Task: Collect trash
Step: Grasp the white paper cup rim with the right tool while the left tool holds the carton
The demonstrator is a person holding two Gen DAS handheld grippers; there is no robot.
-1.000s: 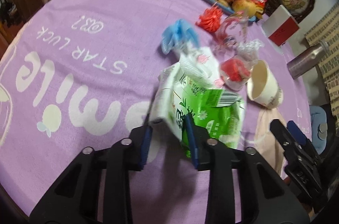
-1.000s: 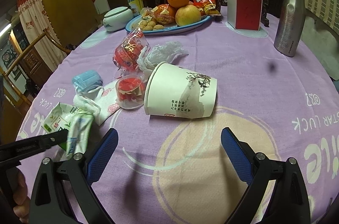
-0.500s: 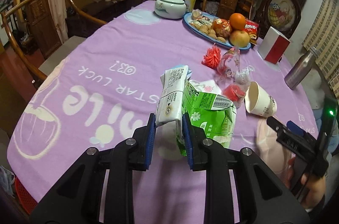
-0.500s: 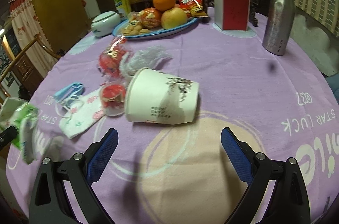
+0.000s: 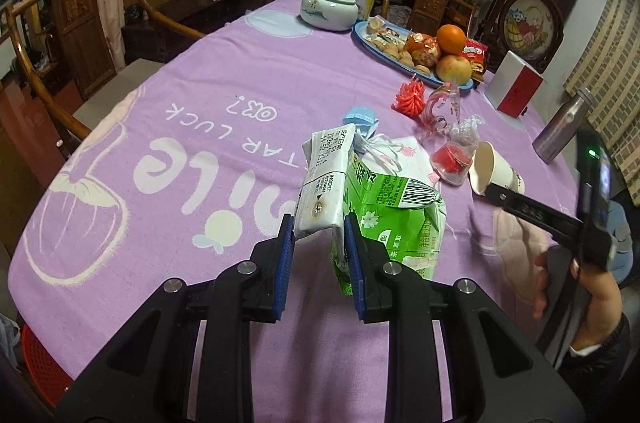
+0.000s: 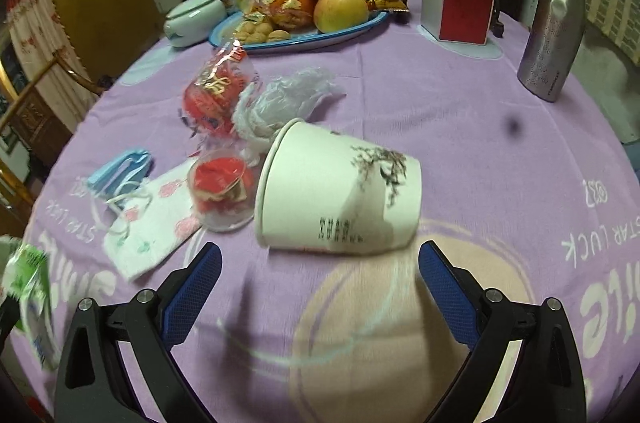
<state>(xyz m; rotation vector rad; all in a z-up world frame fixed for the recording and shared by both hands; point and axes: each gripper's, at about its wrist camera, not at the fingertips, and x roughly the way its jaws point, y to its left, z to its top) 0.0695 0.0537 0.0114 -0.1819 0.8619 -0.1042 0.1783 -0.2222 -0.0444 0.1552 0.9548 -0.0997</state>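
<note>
The crumpled green and white drink carton [image 5: 360, 199] is clamped in the left gripper [image 5: 319, 235], held up above the purple tablecloth [image 5: 200, 103], its white flap bent over. The right gripper [image 6: 320, 263] stands wide apart just before a paper cup [image 6: 336, 195] lying on its side. Behind it are wrappers, a fruit plate [image 6: 344, 29], wooden chairs.

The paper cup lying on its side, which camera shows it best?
The right wrist view: the paper cup fills the middle of the frame, tipped over with its printed side and rim clear, just ahead of the open right gripper. The left wrist view shows it small at the right, mouth toward the camera, partly hidden.
</note>
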